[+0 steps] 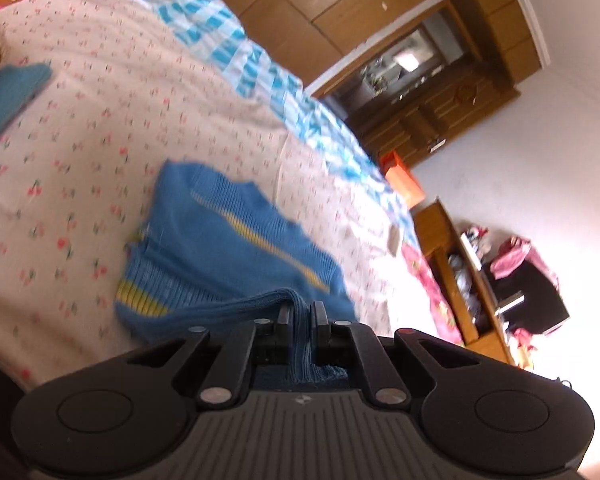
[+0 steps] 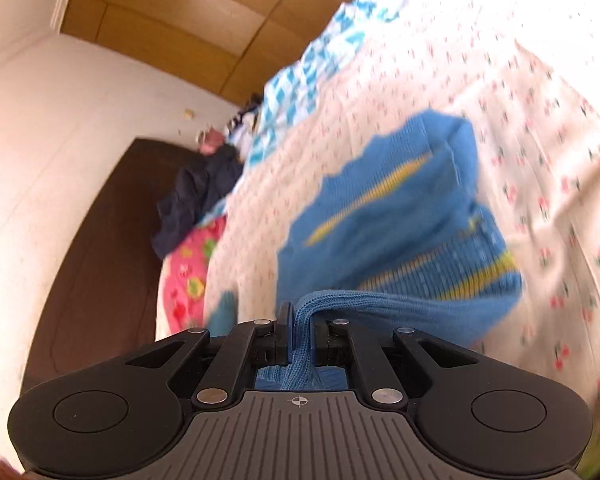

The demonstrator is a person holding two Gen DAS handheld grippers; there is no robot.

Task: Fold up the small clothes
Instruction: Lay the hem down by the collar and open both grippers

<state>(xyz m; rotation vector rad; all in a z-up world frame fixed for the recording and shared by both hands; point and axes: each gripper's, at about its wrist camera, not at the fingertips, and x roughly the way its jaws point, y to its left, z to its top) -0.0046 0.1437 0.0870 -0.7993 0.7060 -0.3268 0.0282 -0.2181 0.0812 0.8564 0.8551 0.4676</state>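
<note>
A small blue knit sweater (image 1: 236, 240) with yellow stripes lies partly folded on the cherry-print bedsheet (image 1: 100, 120). My left gripper (image 1: 300, 312) is shut on a bunched blue edge of it, lifted off the sheet. My right gripper (image 2: 300, 316) is shut on another bunched edge of the same sweater (image 2: 400, 220). The sweater hangs and spreads forward from both grippers onto the sheet (image 2: 520, 100). Both views are motion-blurred.
A folded teal garment (image 1: 8, 96) lies at the left on the bed. A blue-checked blanket (image 1: 260, 64) runs along the far side. Dark clothes (image 2: 196, 196) and a pink cloth (image 2: 192, 280) lie by the headboard. Wooden cabinets (image 1: 420, 100) stand beyond the bed.
</note>
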